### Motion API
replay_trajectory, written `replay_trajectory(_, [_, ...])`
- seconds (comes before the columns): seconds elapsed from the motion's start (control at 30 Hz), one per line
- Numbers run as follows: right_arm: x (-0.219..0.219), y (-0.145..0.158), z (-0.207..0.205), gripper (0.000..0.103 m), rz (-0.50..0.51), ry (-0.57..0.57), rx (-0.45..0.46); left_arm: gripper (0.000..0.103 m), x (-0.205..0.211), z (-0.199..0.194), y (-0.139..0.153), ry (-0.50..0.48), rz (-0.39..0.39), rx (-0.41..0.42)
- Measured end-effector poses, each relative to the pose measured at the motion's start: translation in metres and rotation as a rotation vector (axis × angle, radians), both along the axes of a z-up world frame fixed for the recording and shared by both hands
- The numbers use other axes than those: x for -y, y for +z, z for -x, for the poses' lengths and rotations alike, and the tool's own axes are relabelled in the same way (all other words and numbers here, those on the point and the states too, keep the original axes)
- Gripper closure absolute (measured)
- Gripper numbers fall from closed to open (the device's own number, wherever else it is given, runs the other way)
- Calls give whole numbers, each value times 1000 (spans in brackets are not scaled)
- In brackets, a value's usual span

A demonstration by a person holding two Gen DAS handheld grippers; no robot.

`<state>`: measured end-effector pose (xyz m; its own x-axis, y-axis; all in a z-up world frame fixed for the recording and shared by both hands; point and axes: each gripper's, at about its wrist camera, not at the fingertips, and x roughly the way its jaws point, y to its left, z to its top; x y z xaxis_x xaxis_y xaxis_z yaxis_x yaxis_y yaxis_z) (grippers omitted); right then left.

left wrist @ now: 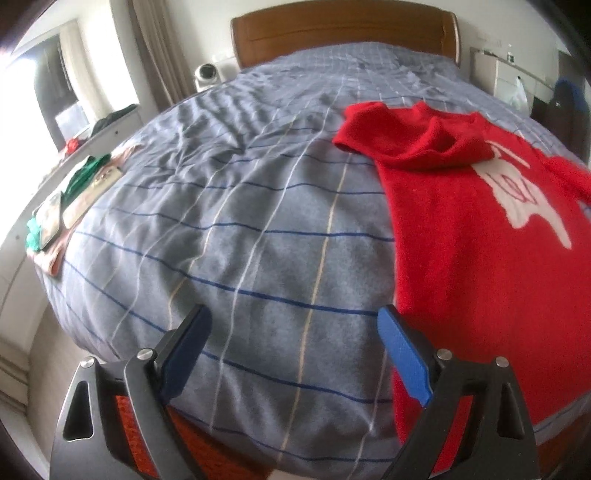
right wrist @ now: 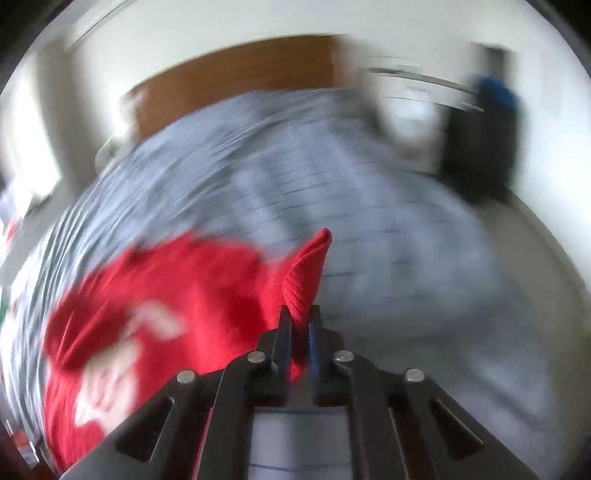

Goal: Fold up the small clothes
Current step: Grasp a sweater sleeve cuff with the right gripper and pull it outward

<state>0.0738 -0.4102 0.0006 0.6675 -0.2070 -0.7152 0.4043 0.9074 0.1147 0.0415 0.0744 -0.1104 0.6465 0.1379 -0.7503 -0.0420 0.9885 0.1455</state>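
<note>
A red sweater (left wrist: 472, 229) with a white pattern lies on the grey checked bedspread (left wrist: 258, 221), on the right side in the left wrist view; one sleeve is folded across its top. My left gripper (left wrist: 295, 332) is open and empty, over the bedspread just left of the sweater's lower edge. In the blurred right wrist view, my right gripper (right wrist: 300, 314) is shut on a red sleeve (right wrist: 306, 273) of the sweater (right wrist: 155, 302), which spreads to the left below it.
A wooden headboard (left wrist: 343, 33) stands at the far end. Folded clothes and flat items (left wrist: 74, 199) sit at the bed's left edge. A white cabinet (left wrist: 506, 77) and a dark chair (left wrist: 561, 107) are at the right.
</note>
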Motion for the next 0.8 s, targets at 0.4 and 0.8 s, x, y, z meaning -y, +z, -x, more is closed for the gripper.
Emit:
replay_trajectory(0.4, [131,-83,119,86,-391,-270,75,11,-5,-5,-13,45,10,-50])
replay_trajectory(0.8, [162,-88,132,99,-551,-383,207,11,1,-3,-16,27,-27,-45])
